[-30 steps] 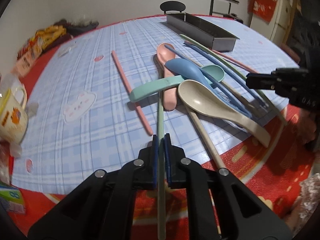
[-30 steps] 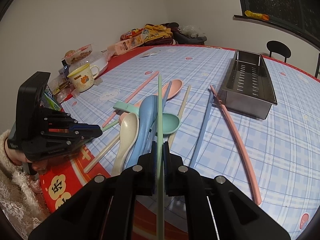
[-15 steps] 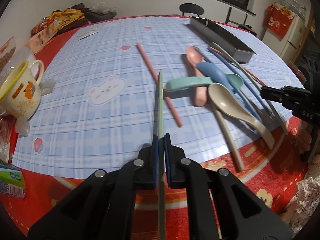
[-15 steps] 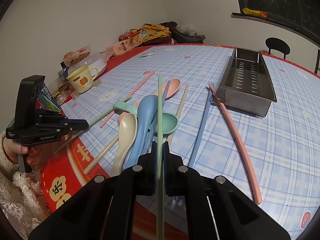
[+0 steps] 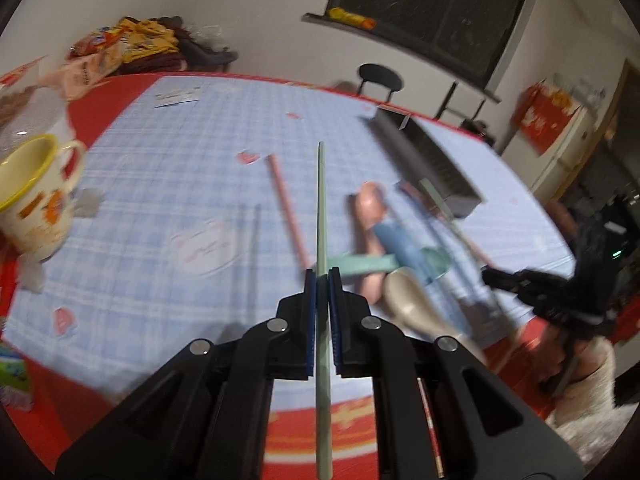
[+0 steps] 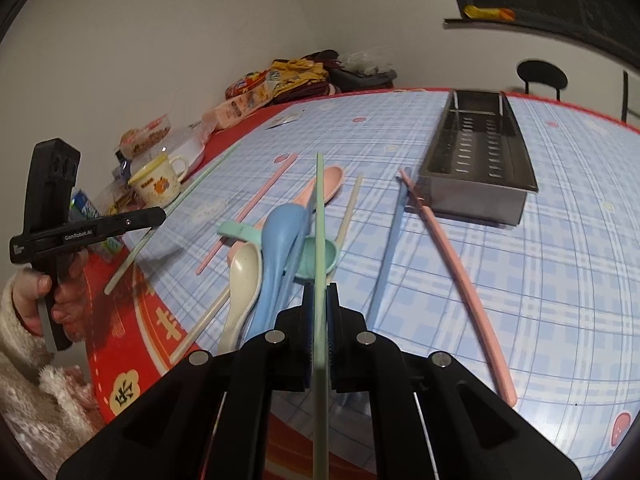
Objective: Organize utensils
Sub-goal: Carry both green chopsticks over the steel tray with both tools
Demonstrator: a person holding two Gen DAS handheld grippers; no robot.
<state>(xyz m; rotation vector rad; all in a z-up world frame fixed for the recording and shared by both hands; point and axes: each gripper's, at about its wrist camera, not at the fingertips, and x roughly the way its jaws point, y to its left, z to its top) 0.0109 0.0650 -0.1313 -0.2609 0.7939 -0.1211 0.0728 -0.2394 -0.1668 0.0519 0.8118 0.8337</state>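
My left gripper (image 5: 322, 274) is shut on a pale green chopstick (image 5: 321, 200), held in the air over the blue checked tablecloth, left of the spoon pile. The right wrist view shows this gripper (image 6: 160, 214) at the left edge, the chopstick slanting across it. My right gripper (image 6: 320, 288) is shut on a second green chopstick (image 6: 320, 208), raised above the pile. The pile holds a blue spoon (image 6: 280, 232), a beige spoon (image 6: 244, 276), a teal spoon (image 6: 316, 258) and a pink spoon (image 6: 328, 184). A metal utensil tray (image 6: 480, 196) stands beyond, empty.
Loose on the cloth lie a long pink chopstick (image 6: 456, 276), a blue one (image 6: 390, 248), a beige one (image 6: 348, 216) and a second pink one (image 6: 256, 204). A yellow-rimmed mug (image 6: 156, 184) and snack packets (image 6: 280, 80) crowd the left side. A chair (image 6: 542, 74) stands behind the table.
My left gripper pulled its green chopstick out from under the spoons, then lifted it up and leftward off the table. The right gripper hardly moved, still gripping its chopstick.
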